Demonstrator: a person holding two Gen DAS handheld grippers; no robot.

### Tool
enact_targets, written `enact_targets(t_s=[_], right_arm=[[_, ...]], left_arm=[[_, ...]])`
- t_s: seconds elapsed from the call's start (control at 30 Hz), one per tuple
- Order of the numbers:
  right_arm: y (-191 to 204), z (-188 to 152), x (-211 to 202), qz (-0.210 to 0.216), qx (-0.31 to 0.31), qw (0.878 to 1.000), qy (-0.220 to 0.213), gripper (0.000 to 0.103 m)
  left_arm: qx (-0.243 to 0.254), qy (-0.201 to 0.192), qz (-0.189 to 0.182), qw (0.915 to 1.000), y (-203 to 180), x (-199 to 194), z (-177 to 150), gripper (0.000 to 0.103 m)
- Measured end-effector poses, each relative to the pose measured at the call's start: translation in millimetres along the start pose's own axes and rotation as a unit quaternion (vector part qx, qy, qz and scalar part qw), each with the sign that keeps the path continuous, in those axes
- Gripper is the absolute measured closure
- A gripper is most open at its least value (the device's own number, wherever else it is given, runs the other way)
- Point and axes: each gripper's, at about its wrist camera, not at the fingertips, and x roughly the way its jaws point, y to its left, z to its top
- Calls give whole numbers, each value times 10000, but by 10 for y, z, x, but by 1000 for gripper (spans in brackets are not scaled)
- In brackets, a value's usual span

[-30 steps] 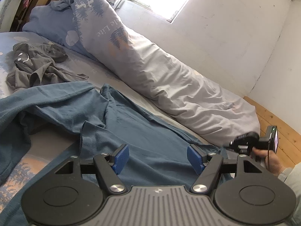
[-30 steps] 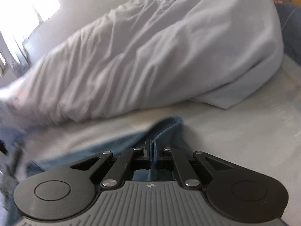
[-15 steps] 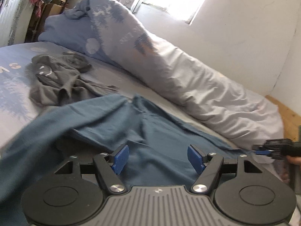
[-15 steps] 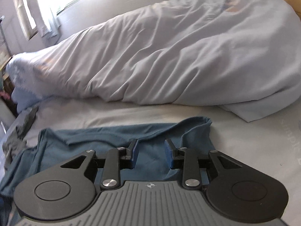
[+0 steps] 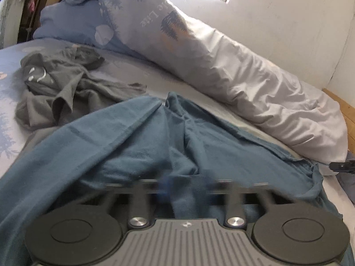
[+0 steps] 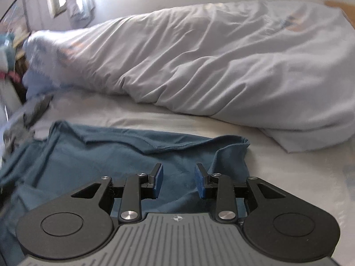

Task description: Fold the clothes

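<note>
Blue shirt spread loosely over the bed sheet, with many folds and a raised ridge in the middle, just below the long pale duvet roll. Near its far left, a second garment, the grey crumpled shirt, lying apart. Left gripper blurred in its own view, jaws having just closed fully, pressed together on a bunch of the blue fabric that rises between them. Right gripper over the right end of the same shirt, jaws standing partly apart, nothing pinched, only cloth lying underneath. Fabric judged as thin, soft knit: light, no stiffness, drapes and wrinkles at once, not slippery on the sheet, not fragile. Easy to lift but hard to keep flat, since a pinch in the middle only makes a tent. Better to take hold at the stitched hem or at the outer corner, where the doubled edge gives the pads more to bite. With one hold on each end and light tension, probably possible to lay it smooth before any fold. Risk of catching the sheet together with the shirt if the pinch goes too deep.
</note>
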Motion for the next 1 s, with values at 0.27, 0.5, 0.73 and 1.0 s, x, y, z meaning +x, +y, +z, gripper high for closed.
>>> enact_targets(t_s=[0.27,0.5,0.73,1.0], right_arm=[[-95,55,73,-519,244,9982,175,65],[-93,0,413,-939,533,9933,416,65],[-58,88,737,-1623,381,9845,551,103],[-492,129,491,-1936,1319,9720,171,85]], left_arm=[[-178,-430,39,9989,126,-174,-13,103],[-143,-487,46,9987,72,-209,4,103],[-152,-452,9,9989,81,-190,21,103],[-162,-440,-9,9989,16,-142,39,103]])
